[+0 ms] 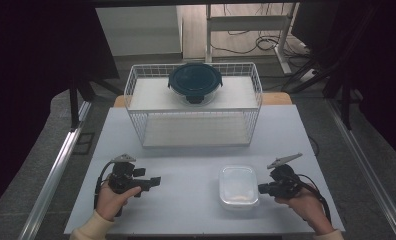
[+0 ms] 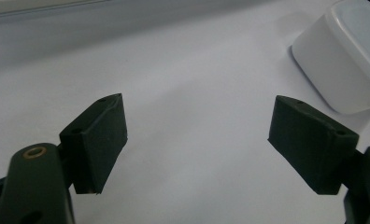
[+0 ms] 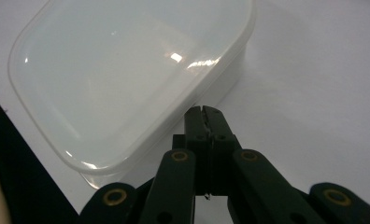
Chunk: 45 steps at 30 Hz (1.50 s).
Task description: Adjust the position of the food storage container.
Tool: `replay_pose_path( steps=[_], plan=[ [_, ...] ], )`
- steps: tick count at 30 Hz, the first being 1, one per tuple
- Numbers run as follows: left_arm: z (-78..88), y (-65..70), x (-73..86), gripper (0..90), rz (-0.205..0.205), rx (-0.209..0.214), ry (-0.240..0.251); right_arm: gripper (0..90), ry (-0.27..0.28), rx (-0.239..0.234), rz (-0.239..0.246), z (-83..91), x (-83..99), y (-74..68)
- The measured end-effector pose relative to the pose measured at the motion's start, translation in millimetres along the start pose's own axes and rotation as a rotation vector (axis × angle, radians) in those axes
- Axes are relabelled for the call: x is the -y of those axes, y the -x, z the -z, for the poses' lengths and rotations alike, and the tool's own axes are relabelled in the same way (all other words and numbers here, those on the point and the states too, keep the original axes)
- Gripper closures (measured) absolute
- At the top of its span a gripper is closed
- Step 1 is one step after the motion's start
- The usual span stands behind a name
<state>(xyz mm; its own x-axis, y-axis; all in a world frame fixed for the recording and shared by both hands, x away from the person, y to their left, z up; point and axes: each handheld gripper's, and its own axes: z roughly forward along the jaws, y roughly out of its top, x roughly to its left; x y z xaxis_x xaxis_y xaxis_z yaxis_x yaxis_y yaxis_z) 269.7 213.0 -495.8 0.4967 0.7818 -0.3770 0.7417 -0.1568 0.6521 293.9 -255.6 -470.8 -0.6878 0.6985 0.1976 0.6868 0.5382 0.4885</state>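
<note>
Cut off at the frame edge: translucent white rounded-rectangular plastic container, lidded. Right gripper closed, empty, beside it; left gripper open, empty.

The table top is a plain pale grey-white, with no pattern. On it lies a rectangular food container of milky, translucent white plastic; its lid carries small bright glints in the right gripper view. Both the left gripper and the right gripper are black, with brass-coloured rivets at the jaw joints and a grey plate on top of each. The wire basket is white, its walls a fine square grid. The round container in it has a dark teal lid over clear glass. The person's sleeves are cream. The floor is mottled grey.
</note>
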Motion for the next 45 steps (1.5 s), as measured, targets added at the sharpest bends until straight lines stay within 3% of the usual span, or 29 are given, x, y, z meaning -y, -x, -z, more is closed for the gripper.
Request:
replay_pose_path(
  steps=[12, 27, 32, 39, 45],
  plan=[
    [-0.6, 0.2, 0.4, 18.7, 0.0, 0.003, -0.003, 89.5, -0.006, -0.071, 0.078, -27.8, -25.4, -30.8],
    [-1.3, 0.5, 0.9, 18.8, -0.003, -0.001, -0.006, 89.5, 0.041, -0.075, 0.094, -57.7, -55.3, -44.6],
    [-1.7, 0.9, 0.8, 19.2, 0.0, -0.002, -0.006, 89.5, 0.039, -0.086, 0.138, -64.8, -61.4, -55.6],
    [0.0, 2.6, 1.3, 19.2, 0.0, -0.002, -0.002, 89.5, 0.065, -0.069, 0.143, -60.6, -60.2, -57.9],
    [1.6, 1.7, 1.8, 19.2, 0.003, -0.002, 0.005, 89.5, 0.16, -0.039, 0.118, -36.5, -54.2, -52.7]
  ],
)
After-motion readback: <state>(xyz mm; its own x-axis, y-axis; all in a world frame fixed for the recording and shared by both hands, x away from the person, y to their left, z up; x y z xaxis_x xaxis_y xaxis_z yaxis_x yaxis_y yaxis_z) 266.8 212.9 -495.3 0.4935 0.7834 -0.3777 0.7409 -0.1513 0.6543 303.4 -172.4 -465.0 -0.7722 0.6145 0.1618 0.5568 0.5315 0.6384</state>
